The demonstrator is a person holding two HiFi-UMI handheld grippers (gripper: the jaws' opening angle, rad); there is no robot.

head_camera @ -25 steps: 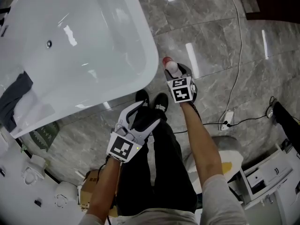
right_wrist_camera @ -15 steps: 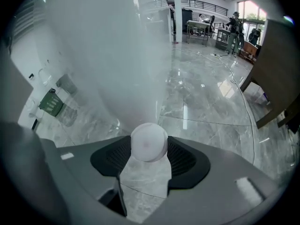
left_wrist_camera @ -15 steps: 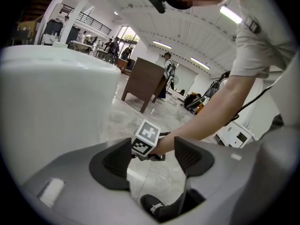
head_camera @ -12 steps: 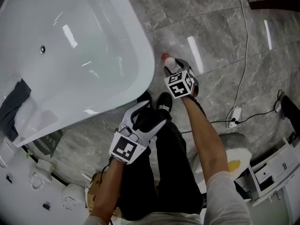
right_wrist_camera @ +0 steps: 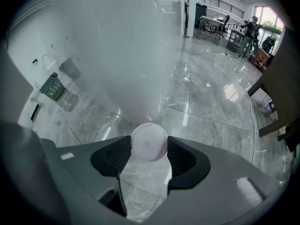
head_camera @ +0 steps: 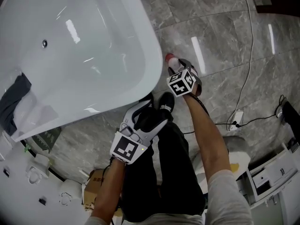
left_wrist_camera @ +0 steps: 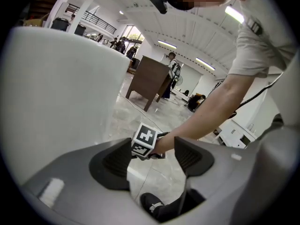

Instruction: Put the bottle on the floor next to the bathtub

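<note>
A small white bottle (head_camera: 171, 61) with a red cap is held over the grey marble floor, just right of the white bathtub's rim (head_camera: 152, 64). My right gripper (head_camera: 178, 67) is shut on it. In the right gripper view both pads press the bottle's rounded white end (right_wrist_camera: 149, 143), with the tub's outer wall (right_wrist_camera: 126, 55) straight ahead. I cannot tell whether the bottle touches the floor. My left gripper (head_camera: 147, 110) hangs open and empty over the person's legs. In the left gripper view its jaws (left_wrist_camera: 152, 153) frame the other gripper's marker cube (left_wrist_camera: 144, 141).
The person's black shoes (head_camera: 165, 101) stand by the tub's foot. A white cable and socket strip (head_camera: 236, 117) lie on the floor at right, with white cabinets (head_camera: 276, 182) at lower right. A dark cloth (head_camera: 11, 100) lies in the tub. A brown desk (left_wrist_camera: 150, 81) stands farther off.
The right gripper's marker cube has turned a little and shifted slightly with the bottle still held beside the tub. The left gripper has hardly moved.
</note>
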